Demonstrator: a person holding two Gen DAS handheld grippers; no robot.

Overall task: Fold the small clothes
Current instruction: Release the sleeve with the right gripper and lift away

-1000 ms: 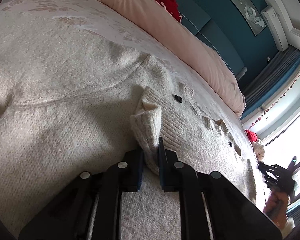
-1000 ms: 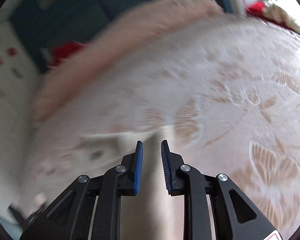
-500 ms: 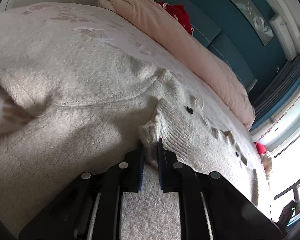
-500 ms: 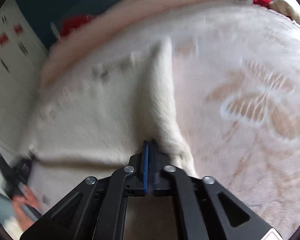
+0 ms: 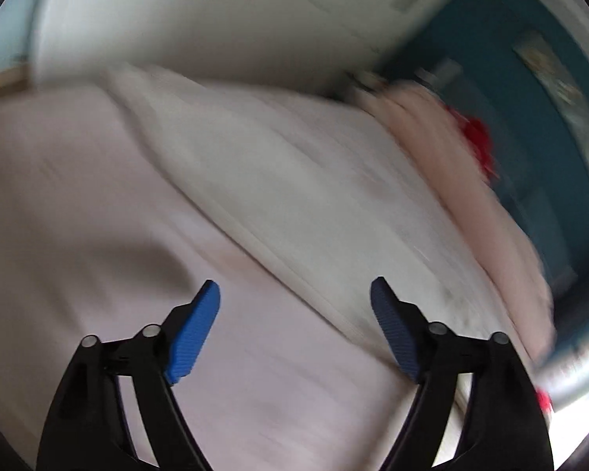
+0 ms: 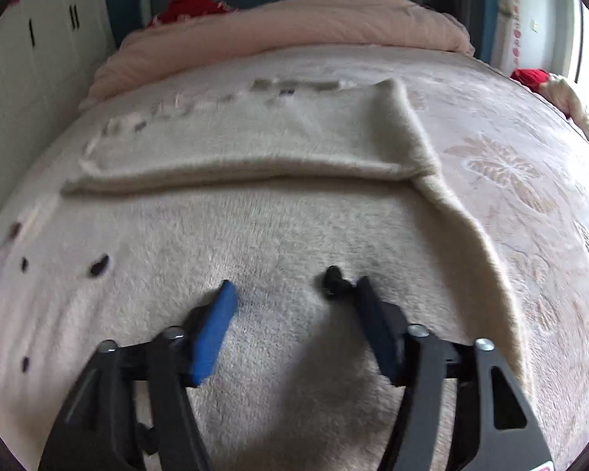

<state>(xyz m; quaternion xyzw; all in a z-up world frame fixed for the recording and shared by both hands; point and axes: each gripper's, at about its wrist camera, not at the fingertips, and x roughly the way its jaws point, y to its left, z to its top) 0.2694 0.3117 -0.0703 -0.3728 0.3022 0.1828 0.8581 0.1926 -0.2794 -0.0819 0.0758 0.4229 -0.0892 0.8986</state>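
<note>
A cream knit cardigan [image 6: 255,204] with dark buttons [image 6: 333,280] lies spread on the bed. One part [image 6: 255,141] is folded flat across its far side. My right gripper [image 6: 294,286] is open and empty just above the near part of the cardigan, a button by its right finger. My left gripper [image 5: 294,290] is wide open and empty. In the blurred left wrist view it hangs over the pale bedspread [image 5: 98,180], with the cardigan's edge [image 5: 278,180] running diagonally beyond it.
A pink duvet [image 6: 294,23] is bunched along the head of the bed, with a red item [image 6: 184,6] behind it. White cupboards [image 6: 31,59] stand on the left. More red and cream cloth [image 6: 546,82] lies at the bed's right edge.
Both grippers let go of the cardigan and opened. The part they held now lies folded flat. The left gripper swung away fast over the bedspread; the right drew back over the near part.
</note>
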